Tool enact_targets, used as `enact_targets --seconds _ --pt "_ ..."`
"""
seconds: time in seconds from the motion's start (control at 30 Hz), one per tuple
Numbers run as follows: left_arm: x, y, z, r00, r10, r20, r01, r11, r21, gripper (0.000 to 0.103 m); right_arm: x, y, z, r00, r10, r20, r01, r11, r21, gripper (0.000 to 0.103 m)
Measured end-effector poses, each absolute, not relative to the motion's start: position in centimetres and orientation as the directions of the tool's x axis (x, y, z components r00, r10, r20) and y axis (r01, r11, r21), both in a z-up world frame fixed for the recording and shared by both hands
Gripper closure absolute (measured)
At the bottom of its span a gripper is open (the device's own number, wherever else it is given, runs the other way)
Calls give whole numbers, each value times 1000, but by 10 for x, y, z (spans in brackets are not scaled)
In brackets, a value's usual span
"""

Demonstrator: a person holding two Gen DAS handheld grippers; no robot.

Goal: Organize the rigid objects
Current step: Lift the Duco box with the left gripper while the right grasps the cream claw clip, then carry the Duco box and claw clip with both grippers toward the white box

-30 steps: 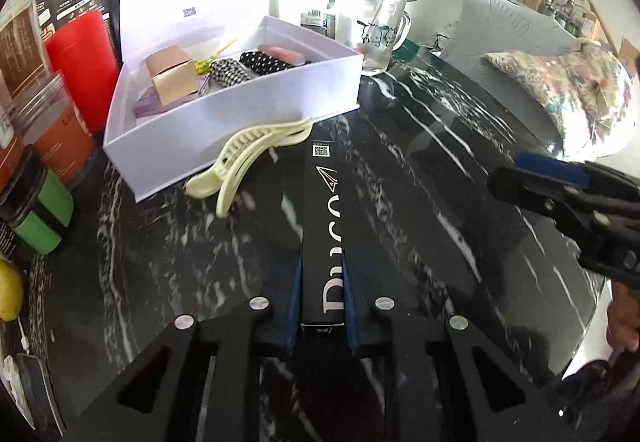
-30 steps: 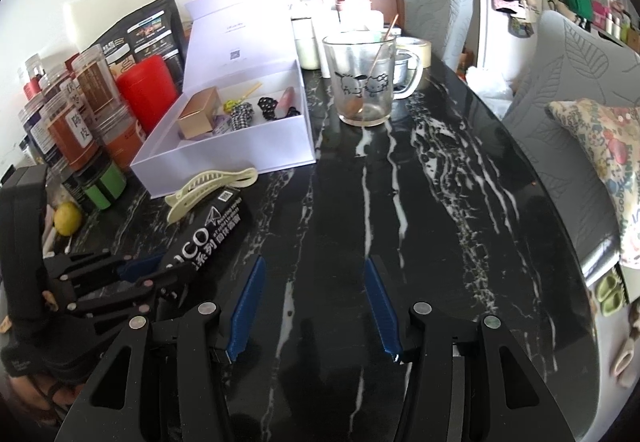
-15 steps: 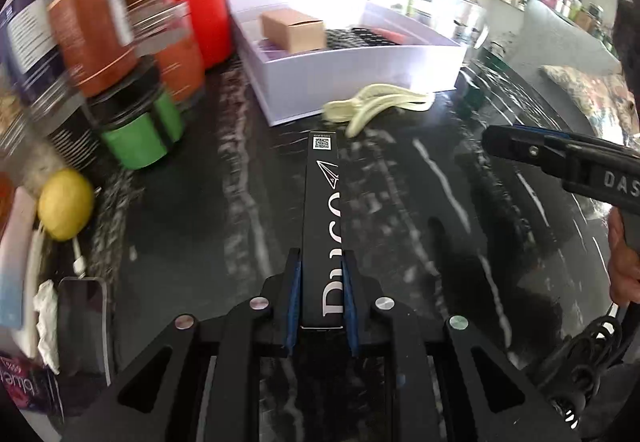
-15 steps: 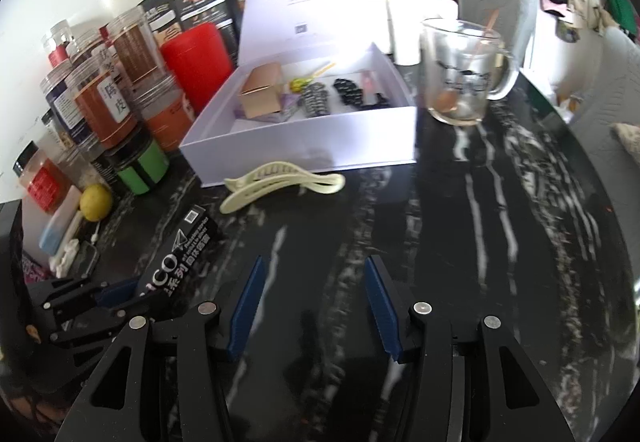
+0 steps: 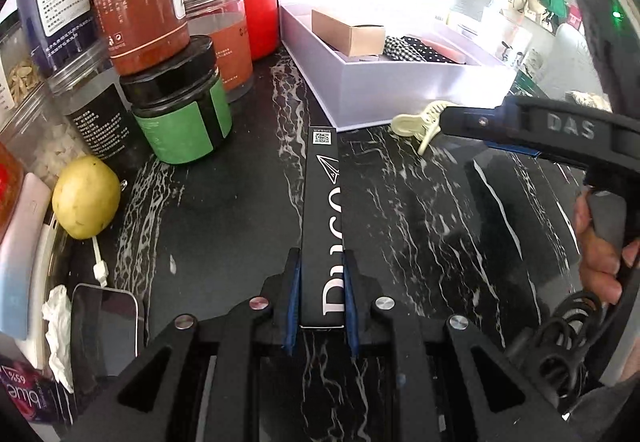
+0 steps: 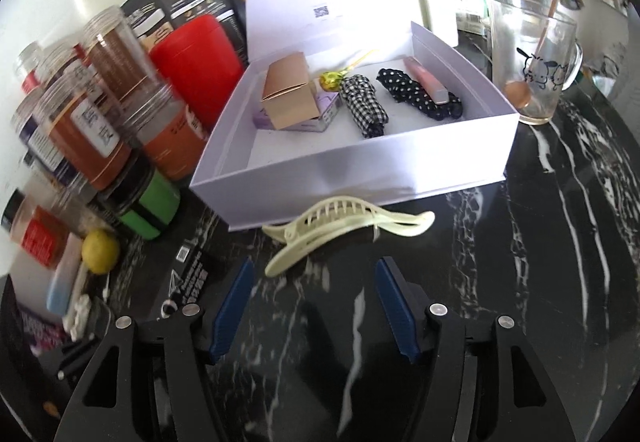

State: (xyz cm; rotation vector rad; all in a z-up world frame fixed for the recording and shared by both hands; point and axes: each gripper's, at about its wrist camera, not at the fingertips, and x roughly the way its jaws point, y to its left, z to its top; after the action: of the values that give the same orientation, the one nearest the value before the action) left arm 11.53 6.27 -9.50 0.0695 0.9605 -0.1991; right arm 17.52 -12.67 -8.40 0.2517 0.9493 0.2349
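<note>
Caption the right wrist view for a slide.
Open right hand-held gripper approaches cream hair claw lying before the white box.

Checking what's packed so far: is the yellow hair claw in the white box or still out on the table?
Out. The hair claw lies on the black marble table against the white box's front wall, just ahead of the open right gripper.
</note>
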Motion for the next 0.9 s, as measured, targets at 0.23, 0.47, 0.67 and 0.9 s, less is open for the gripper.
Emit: enact_targets --seconds 0.23,0.47,0.67,0.9 --pt "123 66 -96 566 -129 -814 173 984 -36 84 196 -133 -94 583 275 -765 40 930 364 39" --pt "118 75 -94 572 -117 -812 155 987 -33 84 207 -131 -96 591 261 -763 64 928 367 39" --pt "117 73 -94 574 -113 -811 156 987 -27 84 202 -120 -96 587 202 -784 19 965 263 56" --pt "124 71 -94 570 -113 -814 160 987 -25 84 191 -127 -97 579 249 -776 -27 957 288 73"
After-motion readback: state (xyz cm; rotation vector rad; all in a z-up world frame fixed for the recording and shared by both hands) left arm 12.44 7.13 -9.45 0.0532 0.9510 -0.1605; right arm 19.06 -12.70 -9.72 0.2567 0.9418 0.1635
